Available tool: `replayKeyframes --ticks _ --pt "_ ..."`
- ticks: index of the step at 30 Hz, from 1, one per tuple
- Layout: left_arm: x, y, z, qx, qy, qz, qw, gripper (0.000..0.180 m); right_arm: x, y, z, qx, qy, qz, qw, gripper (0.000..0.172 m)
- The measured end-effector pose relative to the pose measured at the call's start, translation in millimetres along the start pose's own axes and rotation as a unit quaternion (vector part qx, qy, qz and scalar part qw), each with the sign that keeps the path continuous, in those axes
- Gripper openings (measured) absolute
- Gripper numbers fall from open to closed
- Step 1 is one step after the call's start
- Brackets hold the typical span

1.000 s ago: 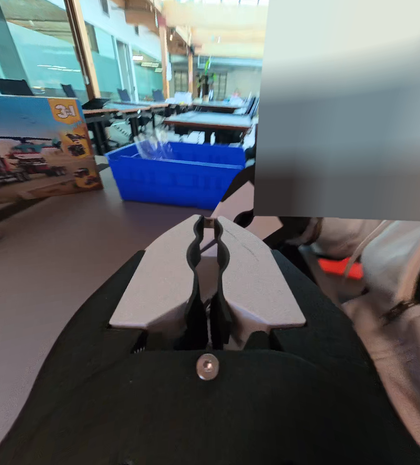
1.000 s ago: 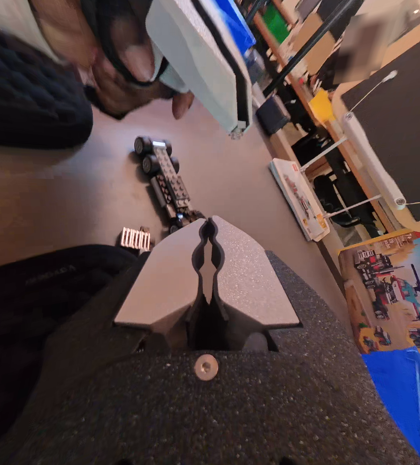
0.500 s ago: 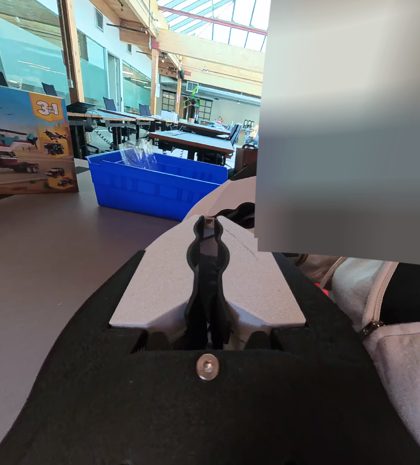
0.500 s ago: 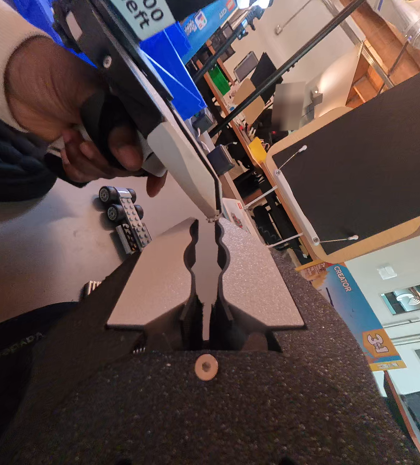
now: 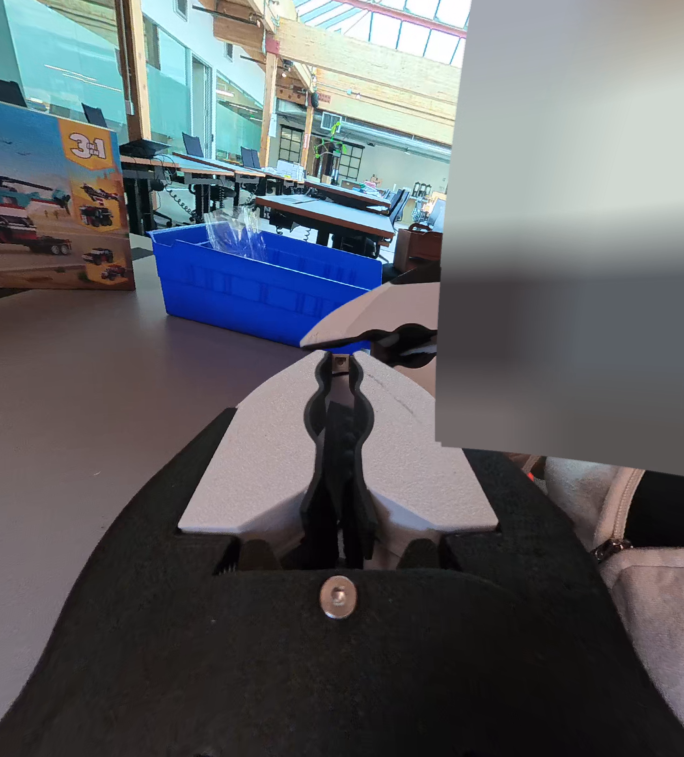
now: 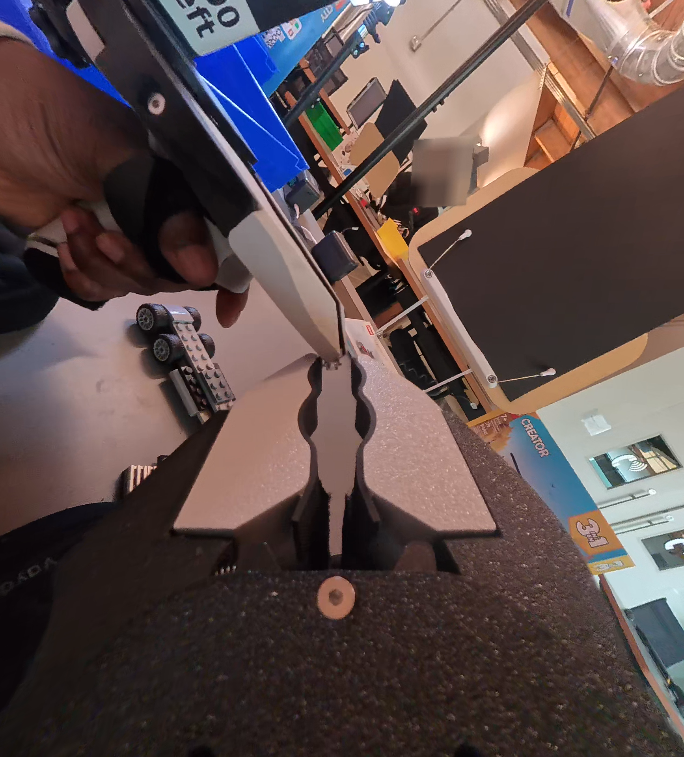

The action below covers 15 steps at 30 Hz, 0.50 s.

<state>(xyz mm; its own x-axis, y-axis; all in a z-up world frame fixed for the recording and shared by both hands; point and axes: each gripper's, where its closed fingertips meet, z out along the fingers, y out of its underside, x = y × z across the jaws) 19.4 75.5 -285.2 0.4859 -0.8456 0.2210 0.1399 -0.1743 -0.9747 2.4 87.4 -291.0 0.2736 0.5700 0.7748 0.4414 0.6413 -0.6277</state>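
Grey fingertips of the left gripper (image 5: 340, 362) are clenched on a small tan brick piece (image 5: 340, 363), pinched at the very tips above the grey table (image 5: 65, 389); the right gripper (image 6: 334, 364) is brought tip to tip with it, its fingers parted by a narrow gap, with the small piece seen just at that gap; whether its pads press on the piece cannot be told. A hand (image 6: 86, 196) is wrapped round the left gripper's handle; a grey wheeled brick chassis (image 6: 186, 360) lies on the table beneath; a blue bin (image 5: 258, 282) and a toy set box (image 5: 41, 209) stand farther back.
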Motion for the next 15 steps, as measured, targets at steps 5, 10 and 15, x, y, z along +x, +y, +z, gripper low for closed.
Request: replayKeyframes --ticks 5,10,15 --pt "1 2 2 -0.006 0.002 -0.002 1.000 0.008 -3 3 2 -0.007 -0.009 -0.015 1.000 0.009" --pt "-5 6 3 -0.011 -0.030 0.014 0.999 0.008 -7 13 5 -0.046 -0.019 -0.014 0.999 0.007" --pt "-8 14 4 -0.041 -0.063 0.077 0.994 0.007 -13 19 5 -0.057 -0.034 -0.037 0.997 0.006"
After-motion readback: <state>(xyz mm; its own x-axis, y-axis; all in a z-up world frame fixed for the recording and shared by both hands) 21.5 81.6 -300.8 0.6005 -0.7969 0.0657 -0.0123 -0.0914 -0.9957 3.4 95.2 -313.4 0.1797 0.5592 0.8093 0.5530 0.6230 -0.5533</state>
